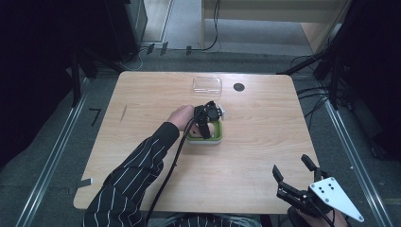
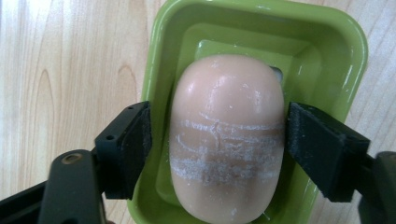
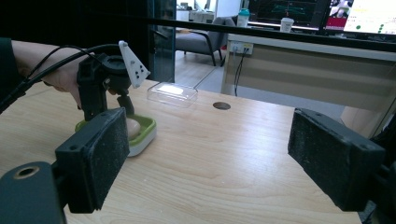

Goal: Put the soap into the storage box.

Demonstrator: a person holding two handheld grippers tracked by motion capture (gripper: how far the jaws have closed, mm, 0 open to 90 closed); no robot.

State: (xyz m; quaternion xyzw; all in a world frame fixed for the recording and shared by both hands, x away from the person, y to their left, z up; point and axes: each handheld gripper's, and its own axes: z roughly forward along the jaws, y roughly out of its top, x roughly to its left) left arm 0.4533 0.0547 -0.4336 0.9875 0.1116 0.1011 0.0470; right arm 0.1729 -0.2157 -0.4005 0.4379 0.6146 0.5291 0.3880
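Note:
A pale pink bar of soap (image 2: 226, 107), streaked with white scuffs, lies in a green soap dish (image 2: 350, 46) on the wooden table. My left gripper (image 2: 218, 140) points down over the dish (image 1: 218, 137) near the table's middle. Its black pads straddle the soap: a narrow gap shows at the left pad, and the right pad stands just off the soap's side, so the left gripper (image 1: 208, 122) is open. My right gripper (image 1: 292, 165) hangs open and empty at the table's front right corner. From the right gripper view (image 3: 210, 158) the dish (image 3: 145, 127) and soap (image 3: 134, 127) sit ahead to the left.
A clear plastic lid or box (image 1: 207, 85) lies at the table's far edge, with a small dark round spot (image 1: 239, 87) beside it on the right. A striped sleeve (image 1: 137, 170) and a black cable cross the table's front left. Bare wood (image 1: 265, 127) lies between the dish and my right gripper.

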